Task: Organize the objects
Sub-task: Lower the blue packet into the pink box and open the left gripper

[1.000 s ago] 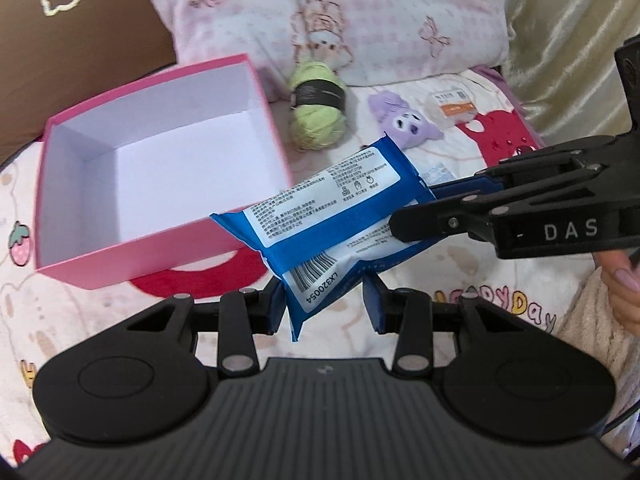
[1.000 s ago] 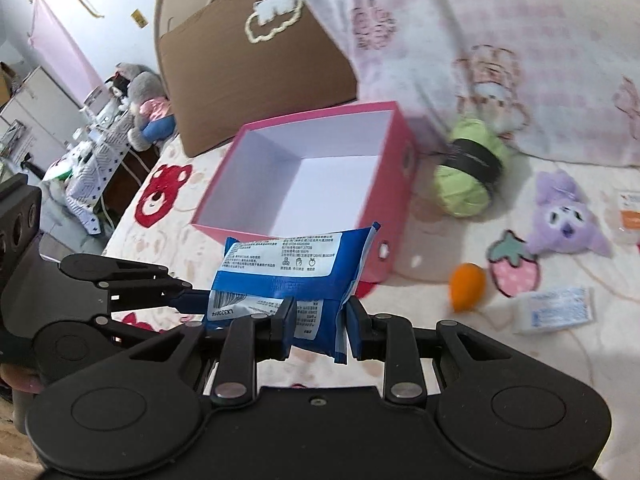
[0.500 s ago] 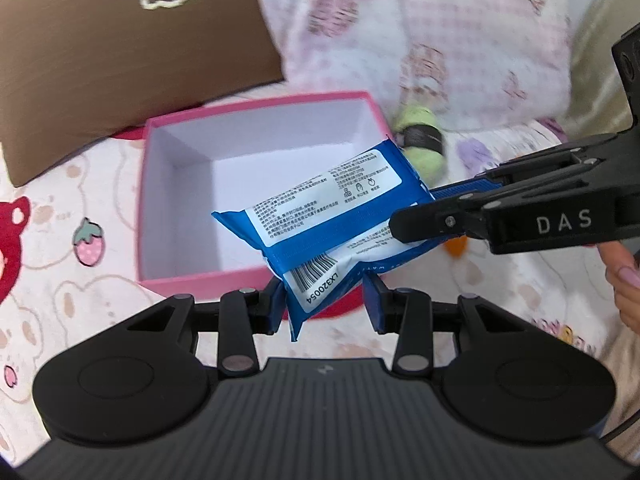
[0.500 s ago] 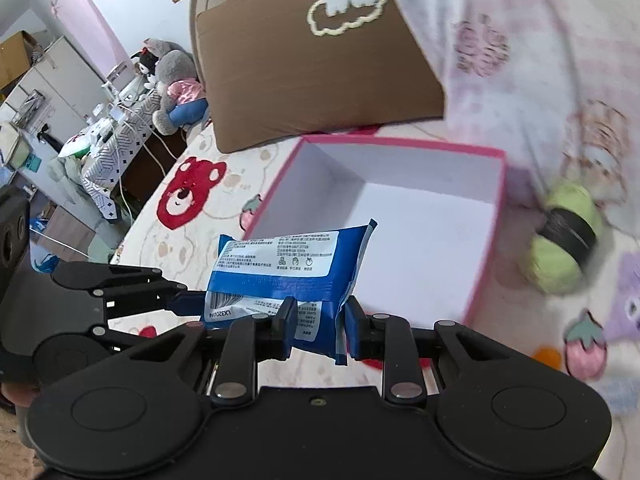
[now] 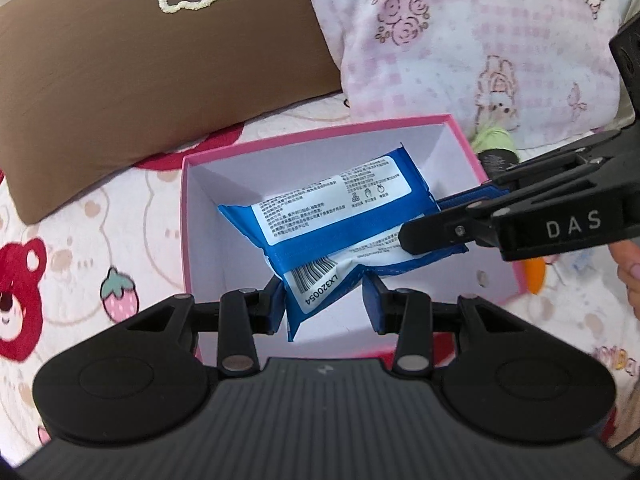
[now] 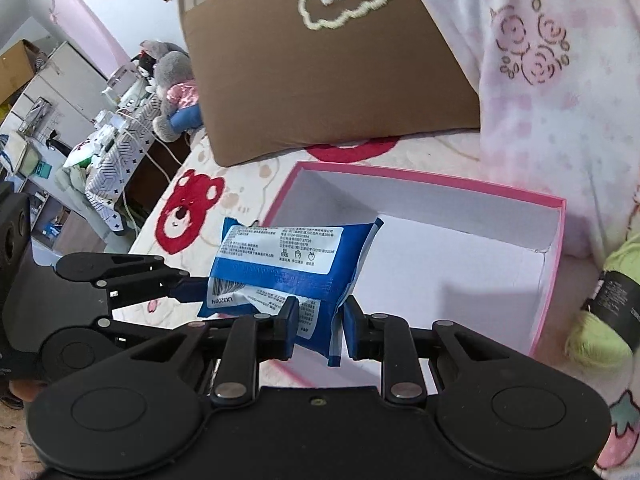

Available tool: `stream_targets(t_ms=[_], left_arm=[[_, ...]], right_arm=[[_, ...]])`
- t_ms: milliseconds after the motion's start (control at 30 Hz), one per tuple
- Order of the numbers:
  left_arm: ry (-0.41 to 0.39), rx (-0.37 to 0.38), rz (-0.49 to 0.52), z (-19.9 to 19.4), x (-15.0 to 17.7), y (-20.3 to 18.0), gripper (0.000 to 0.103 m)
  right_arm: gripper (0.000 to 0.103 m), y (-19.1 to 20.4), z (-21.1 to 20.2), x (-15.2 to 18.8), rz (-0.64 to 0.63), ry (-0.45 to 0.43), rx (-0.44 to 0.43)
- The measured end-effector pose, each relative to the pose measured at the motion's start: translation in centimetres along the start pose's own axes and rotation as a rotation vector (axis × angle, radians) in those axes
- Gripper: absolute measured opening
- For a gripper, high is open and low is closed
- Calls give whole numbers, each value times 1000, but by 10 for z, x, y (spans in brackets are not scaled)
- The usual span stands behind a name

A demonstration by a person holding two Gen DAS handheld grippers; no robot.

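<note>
A blue wipes packet with a white label is held in the air over the open pink box. My left gripper is shut on the packet's near end. My right gripper is shut on its other end, and its arm shows in the left wrist view coming in from the right. In the right wrist view the packet hangs over the box's near left corner, above its white inside. The left gripper shows there at the left.
A brown cloud pillow and a pink blanket lie behind the box. A green yarn ball lies right of the box. An orange toy sits by the box's right wall. The bed sheet carries bear and strawberry prints.
Both grippers have carried the packet from in front of the box to above its inside. The box now sits under the packet. Both grips are unchanged.
</note>
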State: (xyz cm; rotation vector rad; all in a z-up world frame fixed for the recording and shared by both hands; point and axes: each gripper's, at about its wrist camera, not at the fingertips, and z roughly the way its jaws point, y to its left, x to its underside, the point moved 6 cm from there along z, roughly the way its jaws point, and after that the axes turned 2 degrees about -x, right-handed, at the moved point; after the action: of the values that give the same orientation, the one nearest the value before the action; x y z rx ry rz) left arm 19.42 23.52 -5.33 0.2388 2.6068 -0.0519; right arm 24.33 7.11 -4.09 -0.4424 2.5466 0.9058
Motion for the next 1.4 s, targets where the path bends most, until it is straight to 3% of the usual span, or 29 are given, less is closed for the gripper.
stream_targets(t_ms=[167,467,767,1133,1400], left_arm=[[-15,-15,7,40,-7,13,39],[39,-83,36,88,-6,34,39],[86,-114,75,121,-11,36,38],[165,-145,44,158,-15,37,37],[169,-139,35,165,-13,42,37]], right_arm=[[28,-18,31,-14,27,13,6],[28,-36,89,-27,59,95,9],[28,-55,112,-26,100,99,43],[26,-72,139,-25,156,112,125],[19,-86,146,-22,233,112,101]])
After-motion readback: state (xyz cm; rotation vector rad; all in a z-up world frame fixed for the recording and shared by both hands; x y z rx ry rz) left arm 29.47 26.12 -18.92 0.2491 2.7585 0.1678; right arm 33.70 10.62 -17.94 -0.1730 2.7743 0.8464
